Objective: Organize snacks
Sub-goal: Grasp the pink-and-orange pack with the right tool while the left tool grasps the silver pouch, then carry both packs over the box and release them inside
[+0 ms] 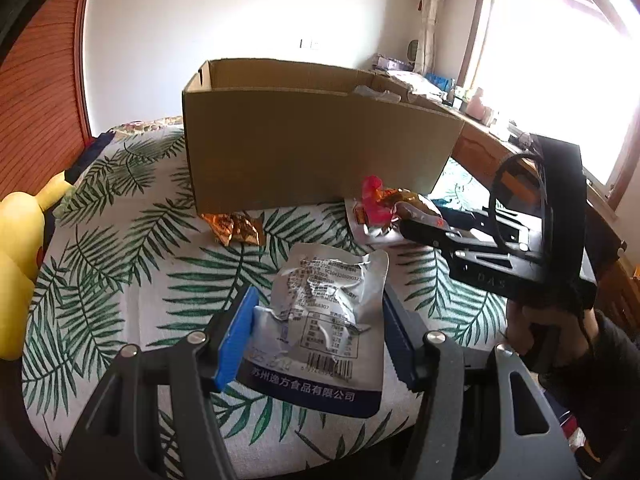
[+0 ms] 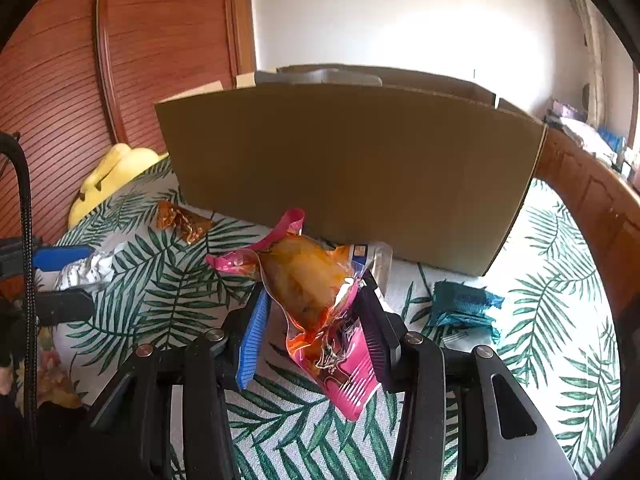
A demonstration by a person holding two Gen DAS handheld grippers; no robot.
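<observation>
A silver foil snack packet [image 1: 320, 320] lies on the leaf-print cover between the blue pads of my left gripper [image 1: 318, 334]; the jaws stand wide on both sides of it, not pressing it. My right gripper [image 2: 312, 332] has a pink and orange snack packet [image 2: 316, 304] between its jaws, raised off the cover; the pads seem to touch it. An open cardboard box [image 1: 320, 136] stands behind; it also shows in the right wrist view [image 2: 352, 168]. The right gripper [image 1: 424, 226] and its packet [image 1: 380, 204] show in the left wrist view.
A gold-orange wrapper [image 1: 236, 230] lies by the box's front left corner. A teal packet [image 2: 464, 304] lies right of my right gripper. A yellow plush toy [image 1: 20, 264] sits at the left. A wooden desk [image 1: 500, 160] with clutter runs along the right.
</observation>
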